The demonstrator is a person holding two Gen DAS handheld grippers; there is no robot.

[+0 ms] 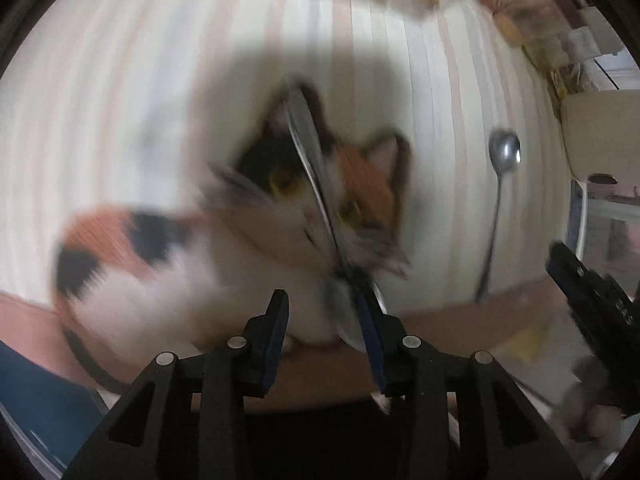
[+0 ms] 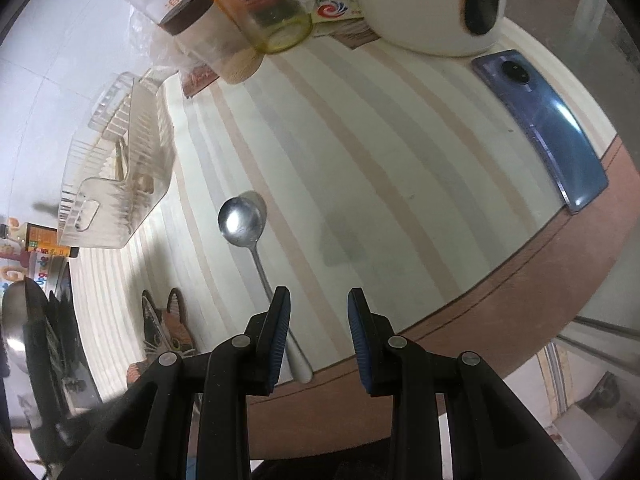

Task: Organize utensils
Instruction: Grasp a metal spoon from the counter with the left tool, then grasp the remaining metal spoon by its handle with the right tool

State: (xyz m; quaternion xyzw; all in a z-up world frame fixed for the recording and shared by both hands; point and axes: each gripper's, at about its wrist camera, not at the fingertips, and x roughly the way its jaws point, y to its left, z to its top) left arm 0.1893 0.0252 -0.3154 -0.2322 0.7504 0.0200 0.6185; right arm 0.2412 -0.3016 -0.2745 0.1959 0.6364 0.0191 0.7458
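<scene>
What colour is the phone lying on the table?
Blue; the phone shows best in the right wrist view.

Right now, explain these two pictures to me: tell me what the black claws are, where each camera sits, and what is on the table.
A person holds a two-finger gripper in each hand; a camera on each looks along its fingers. The blurred picture is from the left gripper: jaws apart, a metal utensil beside one finger, above a cat-shaped mat. The sharp one is from the right gripper: open, empty, over a spoon on the striped table, near a blue phone and clear rack.
</scene>
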